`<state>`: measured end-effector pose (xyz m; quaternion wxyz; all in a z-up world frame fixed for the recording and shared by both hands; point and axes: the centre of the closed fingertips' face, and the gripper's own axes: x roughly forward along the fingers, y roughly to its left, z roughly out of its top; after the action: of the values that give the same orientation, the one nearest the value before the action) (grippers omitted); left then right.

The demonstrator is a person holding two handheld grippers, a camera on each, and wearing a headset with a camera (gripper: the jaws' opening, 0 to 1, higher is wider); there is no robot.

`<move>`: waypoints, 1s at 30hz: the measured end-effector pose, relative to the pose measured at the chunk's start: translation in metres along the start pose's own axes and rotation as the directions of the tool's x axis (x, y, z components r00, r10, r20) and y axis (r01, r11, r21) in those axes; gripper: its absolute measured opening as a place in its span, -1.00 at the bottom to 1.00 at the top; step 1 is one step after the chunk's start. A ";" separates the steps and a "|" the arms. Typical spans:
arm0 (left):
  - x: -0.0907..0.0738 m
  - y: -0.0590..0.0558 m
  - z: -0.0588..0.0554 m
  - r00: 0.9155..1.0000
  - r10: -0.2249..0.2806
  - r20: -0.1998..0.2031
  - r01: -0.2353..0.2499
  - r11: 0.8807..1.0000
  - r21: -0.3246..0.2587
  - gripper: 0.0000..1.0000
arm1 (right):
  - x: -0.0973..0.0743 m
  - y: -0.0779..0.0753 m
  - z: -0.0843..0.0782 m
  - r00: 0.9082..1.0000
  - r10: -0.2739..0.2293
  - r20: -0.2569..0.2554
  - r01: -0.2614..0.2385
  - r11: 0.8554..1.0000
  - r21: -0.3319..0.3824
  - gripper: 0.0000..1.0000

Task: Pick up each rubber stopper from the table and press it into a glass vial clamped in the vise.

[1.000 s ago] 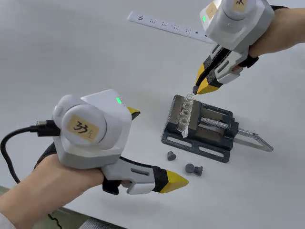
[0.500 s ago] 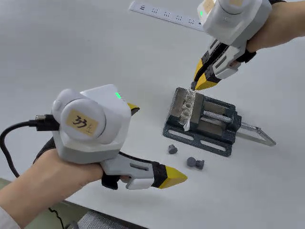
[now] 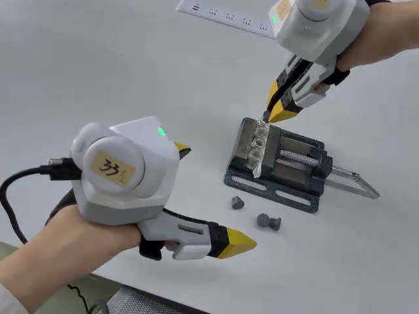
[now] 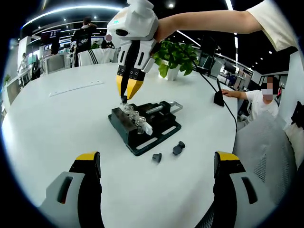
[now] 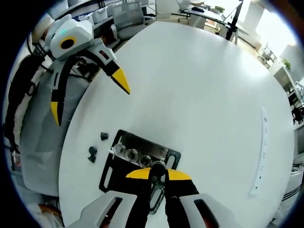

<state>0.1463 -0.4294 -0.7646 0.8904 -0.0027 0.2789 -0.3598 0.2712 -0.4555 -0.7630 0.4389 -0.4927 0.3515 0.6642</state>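
My right gripper (image 3: 270,119) is clenched on a small dark grey rubber stopper (image 5: 158,168), pinched right at its yellow tips. Those tips hang directly over the black metal bench vise (image 3: 291,175), at the end of the row of clear glass vials (image 3: 256,148) clamped upright in it. I cannot tell whether the stopper is touching the mouth of the end vial or sits just above it. My left gripper (image 3: 218,197) is released, its jaws spread wide and gripping nothing, held above the near edge of the table and well apart from the vise. Ahead of it, framed between its open jaws in the left gripper view, two more dark grey rubber stoppers lie loose on the surface, one smaller (image 3: 237,203) and one larger, on its side (image 3: 268,222), both just on my side of the vise. The surface is a big round white table (image 3: 98,78), smooth and matte. Beyond the right gripper a long white power strip (image 3: 222,14) lies flat on it, and a black cable (image 3: 19,190) trails from the back of the left gripper. Around the table I see an open office: ceiling strip lights, a green potted plant (image 4: 178,54) on the far side, a grey mesh chair (image 4: 266,156) and people seated at desks.
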 end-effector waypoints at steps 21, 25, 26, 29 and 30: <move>0.003 -0.003 -0.004 1.000 -0.002 0.000 0.002 1.000 -0.015 0.98 | 0.002 0.003 0.001 0.997 0.025 -0.066 -0.022 0.999 0.043 -0.91; 0.003 -0.002 -0.005 1.000 0.000 0.001 0.000 1.000 -0.020 0.98 | 0.003 0.002 0.000 0.998 0.022 -0.064 -0.017 0.996 0.083 -0.92; 0.003 -0.002 -0.005 1.000 0.000 0.002 0.000 1.000 -0.020 0.98 | 0.003 0.001 0.000 0.998 0.022 -0.064 -0.016 0.995 0.094 -0.92; 0.003 -0.002 -0.005 1.000 0.002 0.005 -0.002 1.000 -0.023 0.98 | 0.004 0.001 -0.001 0.998 0.022 -0.064 -0.014 0.992 0.123 -0.92; 0.003 -0.002 -0.005 1.000 0.002 0.005 -0.002 1.000 -0.024 0.98 | 0.004 0.001 -0.001 0.998 0.021 -0.064 -0.013 0.991 0.131 -0.92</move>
<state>0.1443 -0.4317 -0.7702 0.8913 -0.0141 0.2811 -0.3556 0.2699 -0.4560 -0.7666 0.4529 -0.4813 0.4123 0.6271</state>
